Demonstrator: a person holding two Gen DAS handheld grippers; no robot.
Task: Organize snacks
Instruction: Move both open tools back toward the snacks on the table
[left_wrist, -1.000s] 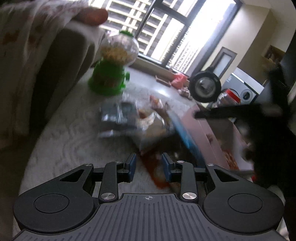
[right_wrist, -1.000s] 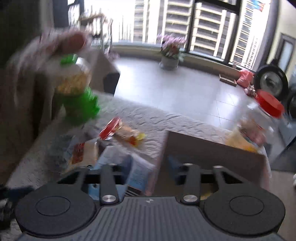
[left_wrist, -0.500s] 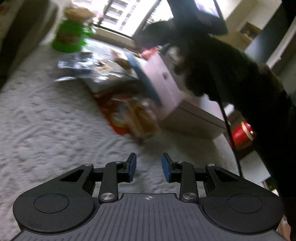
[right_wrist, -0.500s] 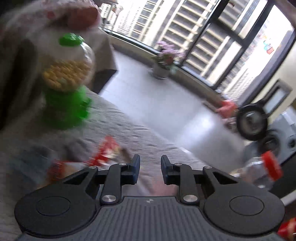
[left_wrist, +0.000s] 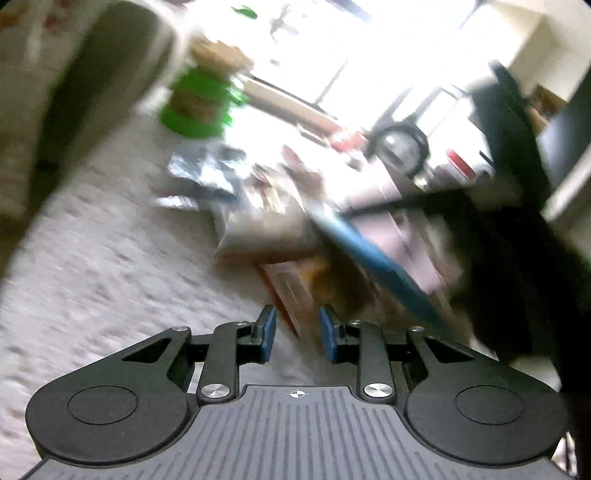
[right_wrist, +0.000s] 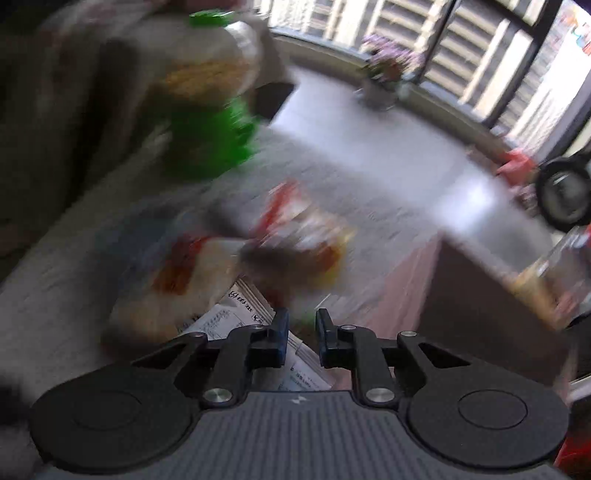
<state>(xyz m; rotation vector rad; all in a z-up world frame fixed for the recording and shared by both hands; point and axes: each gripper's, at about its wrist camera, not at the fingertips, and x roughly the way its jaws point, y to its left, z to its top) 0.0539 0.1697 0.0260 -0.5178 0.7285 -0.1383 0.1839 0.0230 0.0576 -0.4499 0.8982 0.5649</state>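
Both views are blurred, so details are approx. The snack pile (left_wrist: 258, 221) lies on the pale rug (left_wrist: 92, 277), straight ahead of the left gripper (left_wrist: 297, 325). Nearest to it is an orange packet (left_wrist: 291, 288), just beyond the fingertips, its long axis running away and slightly left. The left gripper's jaws have just been closing. They stand a little apart, with nothing pressed between the pads.

The right gripper (right_wrist: 301, 325) has also just been closing. Its jaws are drawn in as narrow as they go, with nothing visibly clamped (a green smear shows in the slit, too blurred to name). It hangs over a white printed packet (right_wrist: 236, 314), which lies under its left finger. A red-and-yellow packet (right_wrist: 303, 236) is further ahead.

The cardboard box (right_wrist: 461, 295), probably the destination, sits right of the pile and touches it. The right hand looks nearer the box, and the left nearer the orange packet.

The left view alone shows the box's blue flap (left_wrist: 369, 258) leaning over the packets. The right view alone shows the printed packet. A green candy dispenser (left_wrist: 195, 107) stands behind the pile in both.
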